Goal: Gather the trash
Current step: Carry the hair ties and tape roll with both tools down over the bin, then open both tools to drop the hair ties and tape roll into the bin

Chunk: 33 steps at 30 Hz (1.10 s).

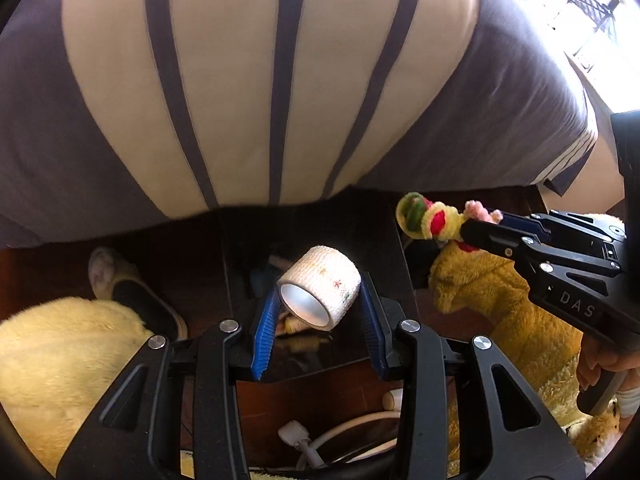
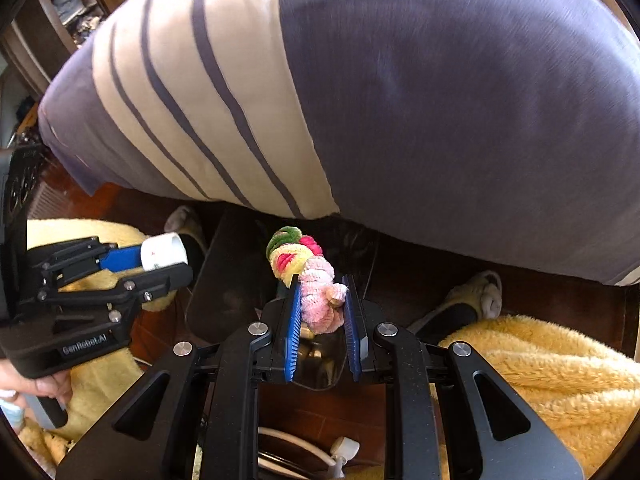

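Note:
My left gripper (image 1: pixel 320 304) is shut on a white tape roll (image 1: pixel 320 292) with a small printed pattern, held above the dark floor in front of a striped bed. It also shows in the right wrist view (image 2: pixel 166 258) at the left. My right gripper (image 2: pixel 320 308) is shut on a fuzzy pipe-cleaner bundle (image 2: pixel 318 300), pink with yellow, red and green loops sticking out forward. In the left wrist view that bundle (image 1: pixel 428 216) sticks out of the right gripper (image 1: pixel 472 232) at the right.
A purple and cream striped bed cover (image 1: pixel 280 80) fills the upper view. Slippers (image 1: pixel 120 288) (image 2: pixel 476 300) and yellow fleece legs (image 2: pixel 540 360) are below. A dark bin opening (image 2: pixel 236 272) lies under the grippers. White cables and a plug (image 1: pixel 320 440) lie on the wooden floor.

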### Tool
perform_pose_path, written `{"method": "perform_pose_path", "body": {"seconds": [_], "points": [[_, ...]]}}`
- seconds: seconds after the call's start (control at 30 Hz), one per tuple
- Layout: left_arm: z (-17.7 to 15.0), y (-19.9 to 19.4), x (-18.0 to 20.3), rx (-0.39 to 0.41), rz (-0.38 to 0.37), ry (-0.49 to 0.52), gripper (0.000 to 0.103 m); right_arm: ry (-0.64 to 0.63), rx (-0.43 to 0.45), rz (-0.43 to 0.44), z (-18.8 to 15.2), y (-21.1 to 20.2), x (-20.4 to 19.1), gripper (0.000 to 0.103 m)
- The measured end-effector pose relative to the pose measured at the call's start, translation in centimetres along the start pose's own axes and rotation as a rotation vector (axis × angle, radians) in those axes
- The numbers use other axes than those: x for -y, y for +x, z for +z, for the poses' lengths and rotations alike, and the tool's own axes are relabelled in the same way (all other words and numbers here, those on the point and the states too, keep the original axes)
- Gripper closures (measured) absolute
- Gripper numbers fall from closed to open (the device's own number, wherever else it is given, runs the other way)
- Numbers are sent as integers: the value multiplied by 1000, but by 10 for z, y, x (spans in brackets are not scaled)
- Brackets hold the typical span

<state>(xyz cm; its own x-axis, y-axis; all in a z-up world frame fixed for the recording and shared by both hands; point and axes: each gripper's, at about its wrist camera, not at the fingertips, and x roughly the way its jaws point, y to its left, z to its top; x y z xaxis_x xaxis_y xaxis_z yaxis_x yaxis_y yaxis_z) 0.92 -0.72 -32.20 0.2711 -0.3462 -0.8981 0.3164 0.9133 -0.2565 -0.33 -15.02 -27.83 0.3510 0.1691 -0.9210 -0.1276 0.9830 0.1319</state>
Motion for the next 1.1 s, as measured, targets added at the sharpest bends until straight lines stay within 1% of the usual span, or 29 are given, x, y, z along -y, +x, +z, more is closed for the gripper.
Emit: {"method": "perform_pose_path", "body": {"seconds": [0.2,0.33,0.47,0.6,0.63,0.67,0.7,0.73,0.77,0.87,0.93,1.0,1.03,1.07,1.1], "points": [[-4,26,-1,-73,-7,10,67,23,-63,8,-2,24,-3,83],[-4,41,2,-122,-18,17,66,46,-97,34,11,38,3,82],[-4,51,3,-152,-29,23,66,51,-99,41,17,46,2,81],[-2,52,2,-156,-34,25,66,59,-95,43,22,49,2,80],[-2,53,1,-157,-31,23,62,63,-94,46,23,50,2,79],[-1,53,1,-158,-27,22,59,65,-90,47,24,49,2,76],[-1,51,1,-156,-20,21,52,68,-87,50,25,50,3,72],[0,51,0,-154,-15,22,47,74,-83,52,26,48,4,60],[-1,49,0,-150,-11,23,46,78,-79,53,26,48,4,54],[0,45,-2,-139,2,15,41,85,-58,50,27,42,6,54],[0,40,-2,-130,19,12,32,89,-45,46,28,37,7,53],[0,35,-4,-118,32,11,26,92,-28,43,29,30,9,45],[1,32,-4,-111,36,9,22,92,-15,36,28,26,9,37],[2,27,-4,-101,40,6,20,90,-1,18,28,21,10,27],[3,21,-4,-89,44,3,16,89,11,4,28,17,10,23]]}}
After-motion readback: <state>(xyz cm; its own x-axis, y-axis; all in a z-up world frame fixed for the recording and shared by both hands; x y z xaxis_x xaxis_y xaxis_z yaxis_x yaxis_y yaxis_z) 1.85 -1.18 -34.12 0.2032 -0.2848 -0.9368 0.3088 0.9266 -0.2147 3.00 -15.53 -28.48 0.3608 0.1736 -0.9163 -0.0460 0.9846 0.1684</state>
